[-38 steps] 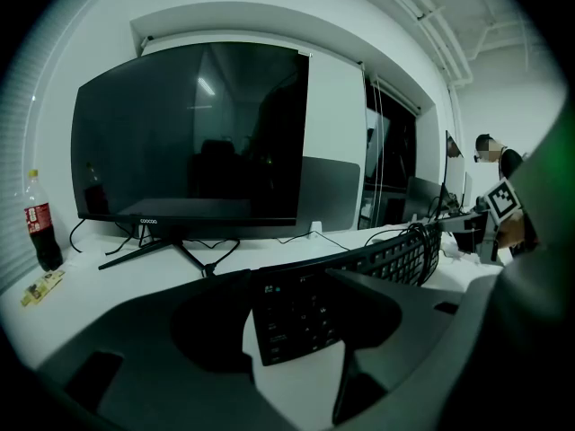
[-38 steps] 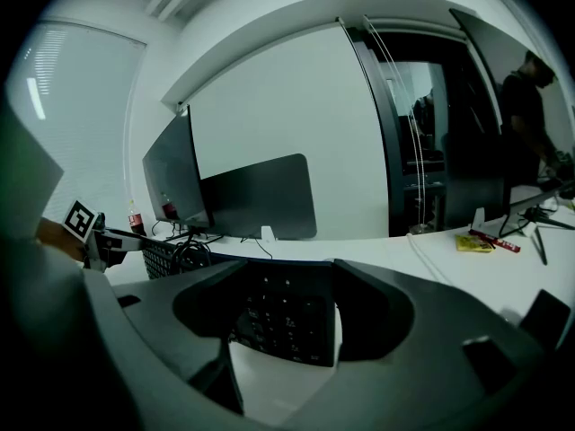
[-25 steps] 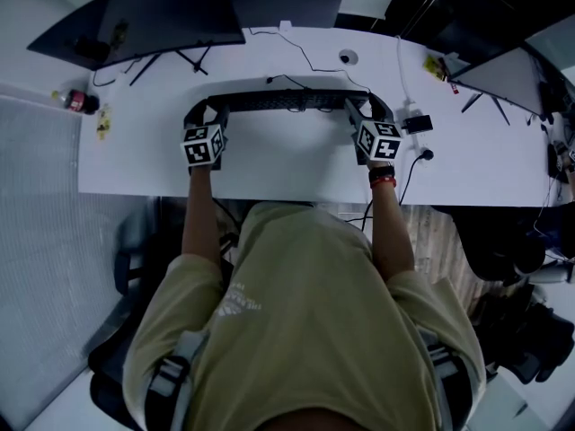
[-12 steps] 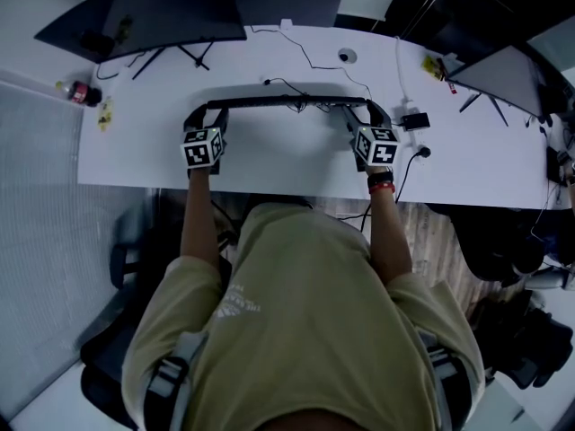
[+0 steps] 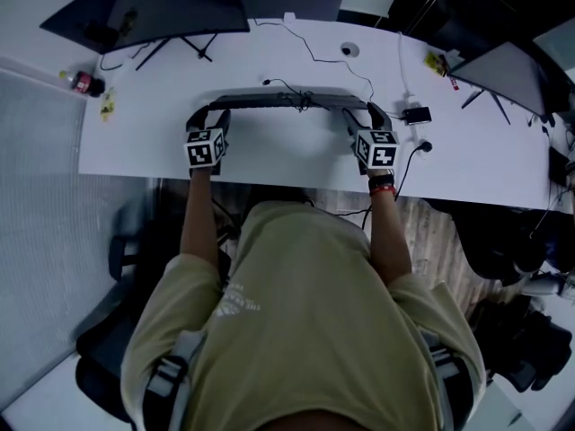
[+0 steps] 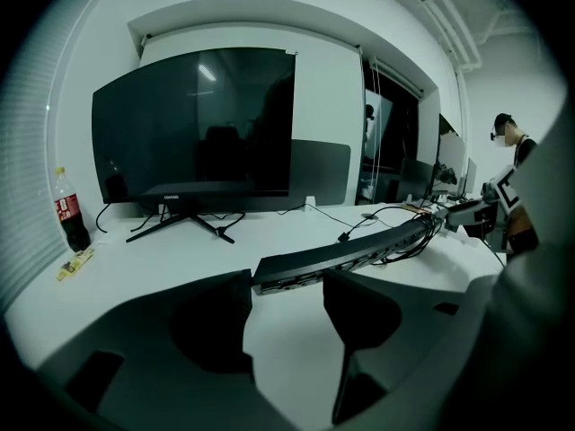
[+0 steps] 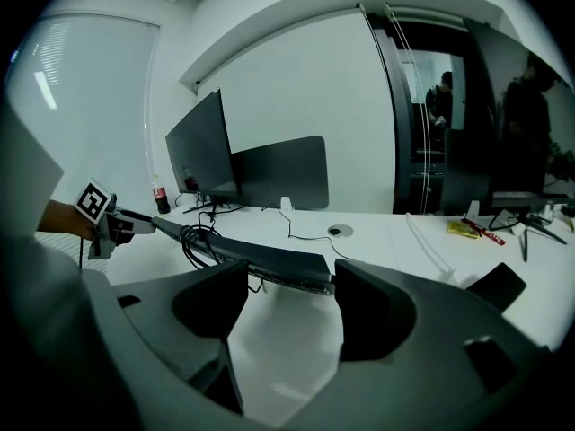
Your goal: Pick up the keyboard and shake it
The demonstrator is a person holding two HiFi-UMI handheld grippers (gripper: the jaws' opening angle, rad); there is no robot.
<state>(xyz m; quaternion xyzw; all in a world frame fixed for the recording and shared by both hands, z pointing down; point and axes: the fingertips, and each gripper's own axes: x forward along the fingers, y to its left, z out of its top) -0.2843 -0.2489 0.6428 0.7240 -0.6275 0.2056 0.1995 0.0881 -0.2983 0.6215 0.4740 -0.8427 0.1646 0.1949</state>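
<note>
Head view: keyboard ends in left gripper, right gripper, above desk.

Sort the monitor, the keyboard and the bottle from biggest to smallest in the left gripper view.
1. monitor
2. keyboard, nearest the camera, so it looks bigger than it is
3. bottle

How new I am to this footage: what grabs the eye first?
A long black keyboard hangs just above the white desk, clamped at one end by the left tool and at the other by the right tool. A big dark monitor stands at the desk's far left.
</note>
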